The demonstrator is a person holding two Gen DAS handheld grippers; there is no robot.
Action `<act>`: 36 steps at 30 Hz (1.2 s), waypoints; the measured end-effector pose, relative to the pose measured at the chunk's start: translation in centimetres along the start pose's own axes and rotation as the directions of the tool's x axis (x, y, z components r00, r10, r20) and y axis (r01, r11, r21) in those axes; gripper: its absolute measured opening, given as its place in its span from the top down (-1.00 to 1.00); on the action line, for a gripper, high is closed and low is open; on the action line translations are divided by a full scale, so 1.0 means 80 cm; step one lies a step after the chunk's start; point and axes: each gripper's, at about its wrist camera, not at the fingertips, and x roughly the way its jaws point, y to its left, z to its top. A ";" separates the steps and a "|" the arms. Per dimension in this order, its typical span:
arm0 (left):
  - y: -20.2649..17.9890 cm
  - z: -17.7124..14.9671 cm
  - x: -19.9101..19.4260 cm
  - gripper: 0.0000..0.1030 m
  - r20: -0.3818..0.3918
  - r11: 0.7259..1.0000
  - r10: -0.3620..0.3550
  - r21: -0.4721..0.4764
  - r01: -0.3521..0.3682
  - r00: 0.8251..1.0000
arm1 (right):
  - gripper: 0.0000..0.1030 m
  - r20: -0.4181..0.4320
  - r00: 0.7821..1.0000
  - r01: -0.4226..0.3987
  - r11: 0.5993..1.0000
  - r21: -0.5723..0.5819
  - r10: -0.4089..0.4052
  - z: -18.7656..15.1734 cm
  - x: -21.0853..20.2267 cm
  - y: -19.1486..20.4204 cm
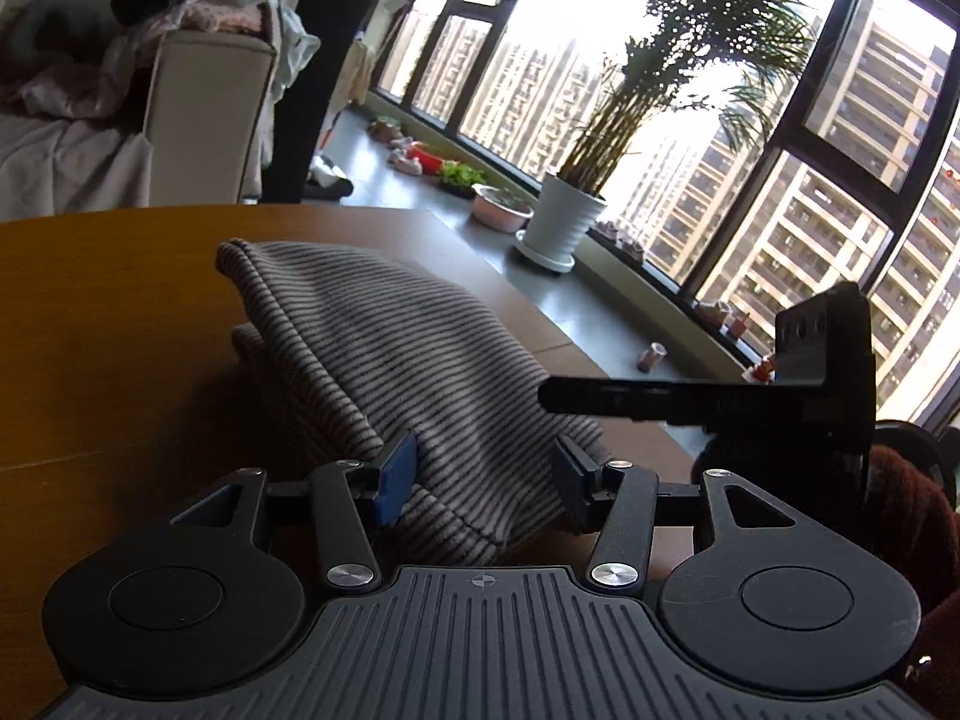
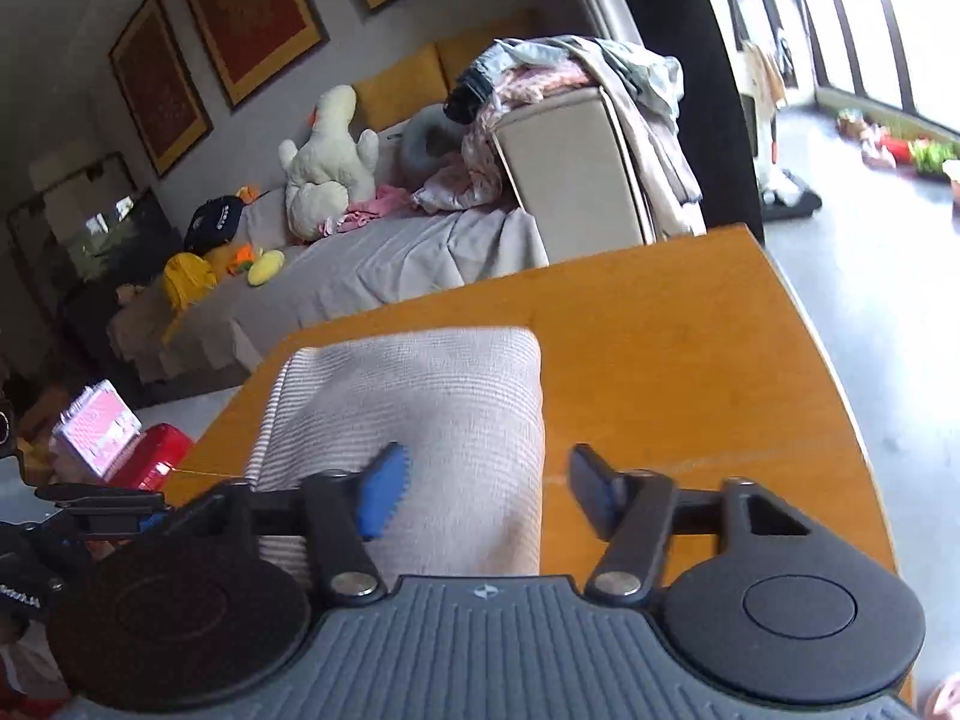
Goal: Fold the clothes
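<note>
A striped grey-and-pink garment (image 1: 372, 324) lies folded into a thick rectangle on the wooden table (image 1: 120, 330). My left gripper (image 1: 483, 480) has the garment's near end bunched between its blue pads, which touch the cloth on both sides. A black finger (image 1: 630, 399) of the right gripper reaches in from the right above the cloth's edge. In the right wrist view the garment (image 2: 432, 396) lies flat on the table (image 2: 690, 360). My right gripper (image 2: 486, 489) is open and straddles the garment's right edge, with its left pad over cloth and its right pad over bare wood.
A sofa arm piled with clothes (image 2: 570, 78) and a plush toy (image 2: 330, 150) stand beyond the table's far edge. A potted palm (image 1: 561, 222) stands on the window ledge to the right. A red box (image 2: 156, 462) sits low at the table's left. A dark red sleeve (image 1: 900, 510) is at the right.
</note>
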 end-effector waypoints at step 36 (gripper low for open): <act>0.102 0.059 0.049 -0.02 0.043 0.956 0.281 -0.104 -0.276 0.959 | -0.37 0.024 0.985 0.175 0.964 -0.199 -0.174 -0.025 0.034 0.030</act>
